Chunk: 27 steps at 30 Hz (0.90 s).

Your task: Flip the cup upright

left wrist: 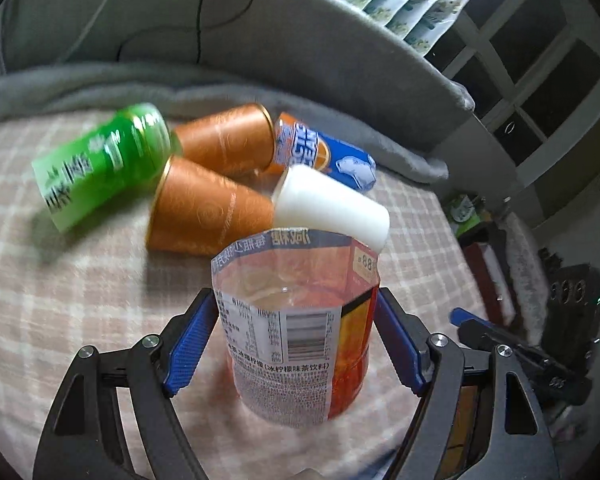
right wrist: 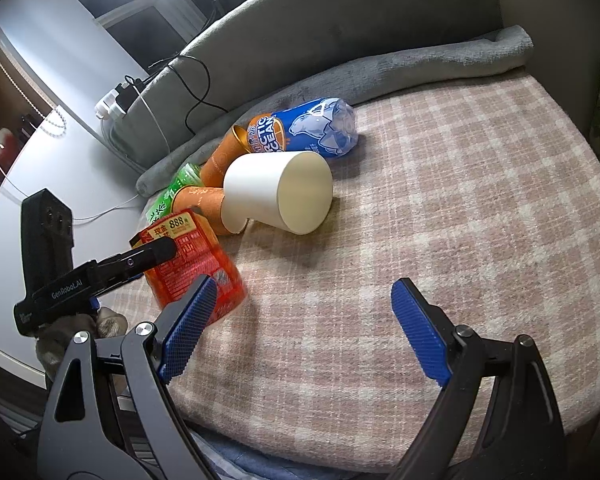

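So the left gripper (left wrist: 296, 344) has its blue pads clamped on both sides of the cut-off orange tea bottle cup (left wrist: 300, 332), which sits mouth-up on the plaid blanket (left wrist: 60, 320). I'd settle it flat before letting go, since that thin plastic looks squishy. The right gripper (right wrist: 300, 332) hangs wide open, holding nothing. Just behind the orange cup lies the white paper cup (right wrist: 276, 192), on its side, long axis roughly level, mouth facing the right camera. Probably next in line.

Grey blanket (right wrist: 440, 60) rolled along far edge of plaid bedcover (right wrist: 440, 220); power strip (right wrist: 114, 104) with cables far left.
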Tool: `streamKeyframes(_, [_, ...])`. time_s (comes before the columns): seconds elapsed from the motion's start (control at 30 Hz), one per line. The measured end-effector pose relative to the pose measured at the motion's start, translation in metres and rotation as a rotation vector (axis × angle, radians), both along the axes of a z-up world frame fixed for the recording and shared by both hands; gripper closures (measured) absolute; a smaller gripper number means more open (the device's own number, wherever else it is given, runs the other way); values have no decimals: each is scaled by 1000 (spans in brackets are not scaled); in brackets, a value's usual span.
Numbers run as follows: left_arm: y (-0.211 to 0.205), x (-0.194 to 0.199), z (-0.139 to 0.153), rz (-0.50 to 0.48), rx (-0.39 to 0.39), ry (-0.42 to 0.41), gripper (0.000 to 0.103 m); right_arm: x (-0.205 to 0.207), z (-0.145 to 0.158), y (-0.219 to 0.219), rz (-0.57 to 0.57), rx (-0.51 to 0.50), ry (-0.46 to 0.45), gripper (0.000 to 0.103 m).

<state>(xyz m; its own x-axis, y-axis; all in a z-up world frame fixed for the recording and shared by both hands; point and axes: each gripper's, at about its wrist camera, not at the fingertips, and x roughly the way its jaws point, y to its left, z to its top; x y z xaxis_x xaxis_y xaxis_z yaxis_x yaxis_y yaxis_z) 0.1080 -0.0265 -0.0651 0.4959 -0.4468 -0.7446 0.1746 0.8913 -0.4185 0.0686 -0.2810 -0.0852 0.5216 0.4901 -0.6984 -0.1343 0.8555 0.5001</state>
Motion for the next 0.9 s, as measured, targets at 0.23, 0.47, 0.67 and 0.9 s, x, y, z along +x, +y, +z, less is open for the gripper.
streamKeyframes(0.23, [-12, -1, 4, 2, 100, -85, 25, -1, 0, -1, -2, 4, -1, 12])
streamKeyframes(0.47, [-22, -1, 3, -6, 160, -127, 26, -2, 0, -2, -4, 5, 0, 12])
streamKeyframes(0.67, [-26, -4, 2, -14, 178, -141, 26, -1, 1, -4, -9, 9, 1, 12])
streamKeyframes(0.9, [-31, -9, 1, -33, 198, -156, 26, -2, 1, -5, -11, 10, 0, 12])
